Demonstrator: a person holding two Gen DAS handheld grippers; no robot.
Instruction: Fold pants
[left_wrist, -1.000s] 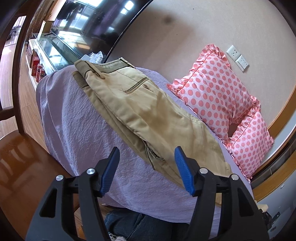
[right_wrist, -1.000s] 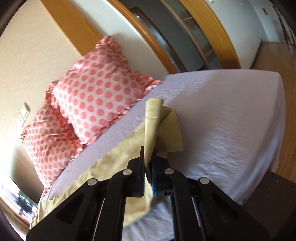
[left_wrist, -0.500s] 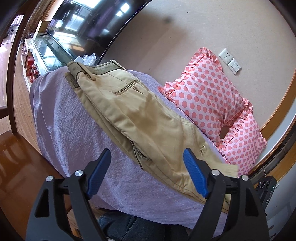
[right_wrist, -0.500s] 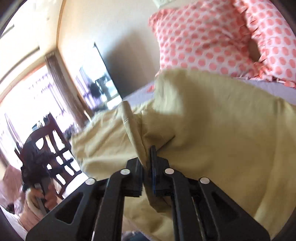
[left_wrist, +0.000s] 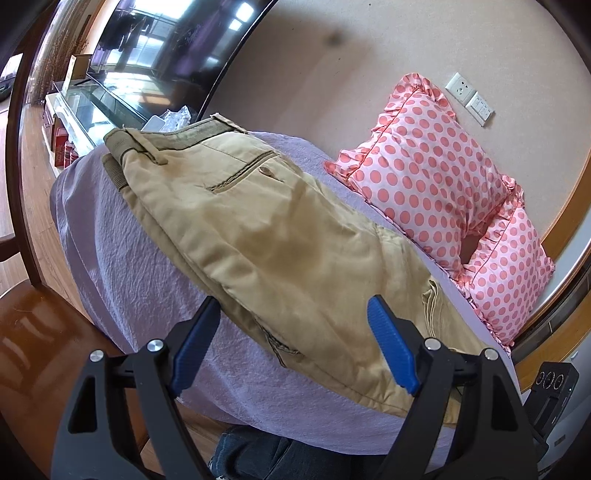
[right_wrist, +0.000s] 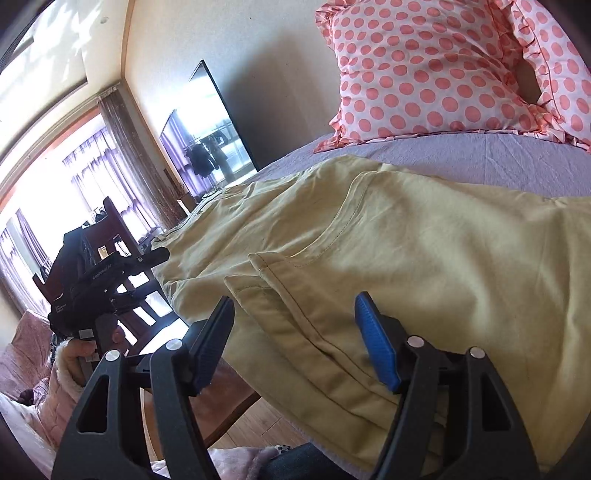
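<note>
Khaki pants (left_wrist: 258, 236) lie along the lilac bedsheet (left_wrist: 122, 258), waistband at the far left end, legs folded over onto the body; in the right wrist view the cuff hems (right_wrist: 295, 291) rest on top of the pants (right_wrist: 443, 266). My left gripper (left_wrist: 291, 339) is open and empty, hovering over the near edge of the pants. My right gripper (right_wrist: 291, 328) is open and empty just above the folded leg ends. The left gripper also shows in the right wrist view (right_wrist: 107, 284), held in a hand at the left.
Two pink polka-dot pillows (left_wrist: 436, 177) (right_wrist: 436, 74) stand against the wall behind the pants. A large TV (left_wrist: 166, 55) and glass stand are beyond the bed's left end. A dark wooden chair (right_wrist: 122, 258) and wooden floor (left_wrist: 29, 332) lie beside the bed.
My right gripper carried the leg ends over onto the pants, then opened and let them go. My left gripper stayed open and moved closer over the pants.
</note>
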